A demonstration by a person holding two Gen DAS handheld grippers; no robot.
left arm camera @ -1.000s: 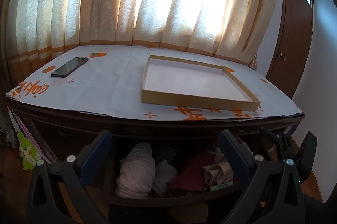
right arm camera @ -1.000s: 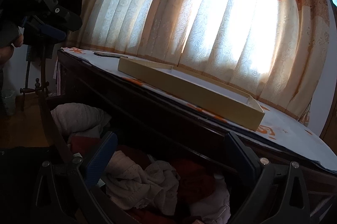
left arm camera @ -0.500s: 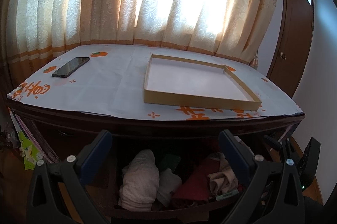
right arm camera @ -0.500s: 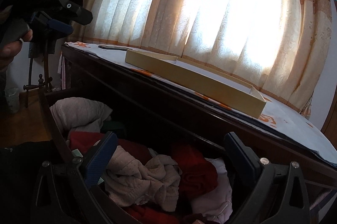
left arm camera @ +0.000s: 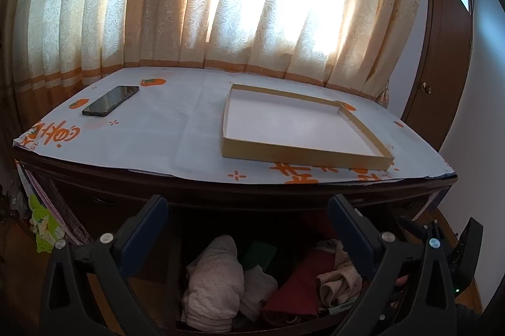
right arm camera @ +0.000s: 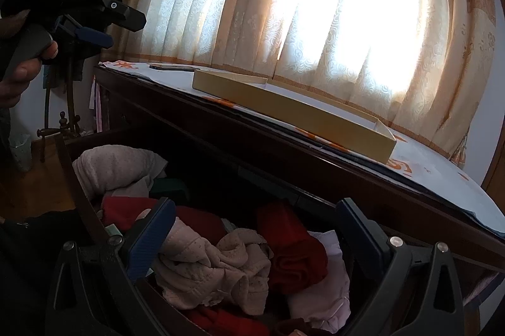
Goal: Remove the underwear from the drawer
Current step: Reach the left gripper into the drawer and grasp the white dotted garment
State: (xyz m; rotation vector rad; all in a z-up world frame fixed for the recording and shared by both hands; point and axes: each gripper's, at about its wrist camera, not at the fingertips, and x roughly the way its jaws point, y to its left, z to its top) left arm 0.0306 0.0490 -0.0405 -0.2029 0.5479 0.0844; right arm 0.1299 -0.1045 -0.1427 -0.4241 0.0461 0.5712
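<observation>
Grippers left (left arm camera: 246, 225) and right (right arm camera: 254, 228) spread wide; crumpled dotted pink underwear (right arm camera: 214, 266) fills drawer (right arm camera: 68, 159).

left wrist: fronts drawer (left arm camera: 252, 326) | right wrist: nearer, angled | shared: tray (right arm camera: 293, 112)

I count one phone (left arm camera: 110, 104) and one shallow box lid (left arm camera: 303, 151) on the tabletop (left arm camera: 176, 131). Below it, I see one open drawer (right arm camera: 80, 194) holding several bunched garments: at least two pink, two red, one white.
</observation>
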